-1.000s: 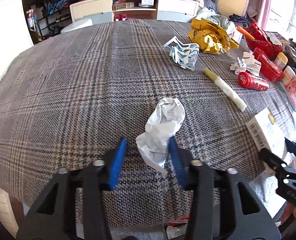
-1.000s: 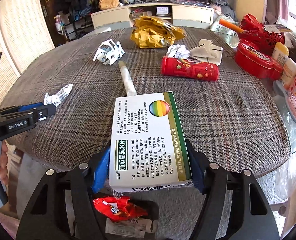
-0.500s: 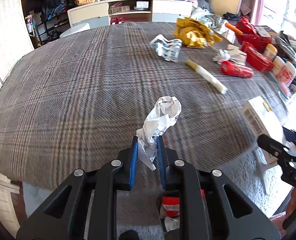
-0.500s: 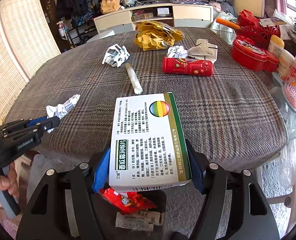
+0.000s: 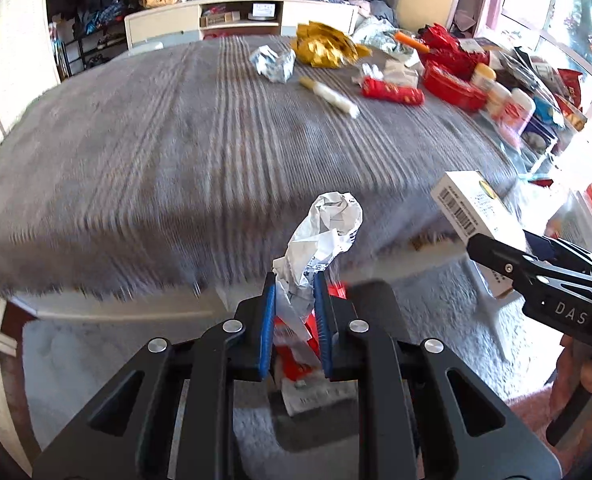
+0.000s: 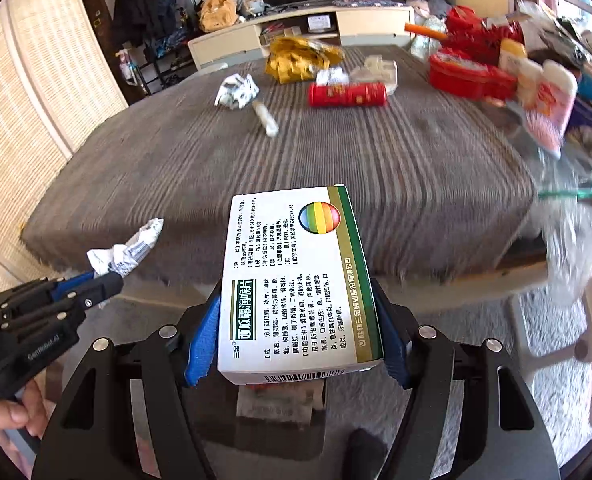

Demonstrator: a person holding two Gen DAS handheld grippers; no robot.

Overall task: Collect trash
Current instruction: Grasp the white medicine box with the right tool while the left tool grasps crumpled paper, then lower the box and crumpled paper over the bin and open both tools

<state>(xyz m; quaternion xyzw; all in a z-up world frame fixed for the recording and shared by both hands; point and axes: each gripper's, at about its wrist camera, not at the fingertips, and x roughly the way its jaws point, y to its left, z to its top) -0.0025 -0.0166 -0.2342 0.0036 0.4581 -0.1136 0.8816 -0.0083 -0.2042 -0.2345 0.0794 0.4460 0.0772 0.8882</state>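
Observation:
My left gripper (image 5: 295, 286) is shut on a crumpled white paper (image 5: 323, 236) and holds it in the air just off the table's near edge. It also shows in the right wrist view (image 6: 126, 252). My right gripper (image 6: 296, 312) is shut on a white and green medicine box (image 6: 296, 276), also off the table edge; the box shows in the left wrist view (image 5: 472, 216). Below both grippers is a dark bin (image 5: 320, 420) holding a red wrapper (image 5: 296, 344) and paper.
On the plaid tablecloth (image 5: 176, 140) lie a crumpled blue-white paper (image 5: 274, 63), a yellow foil wrapper (image 5: 328, 50), a white tube (image 5: 330, 96), a red tube (image 5: 392, 92) and red containers (image 5: 452, 84) at the right. A white stool (image 6: 556, 332) stands right of the bin.
My left gripper closed on the crumpled paper, lifted it and pulled it back off the table edge over the bin. My right gripper drew back with the box.

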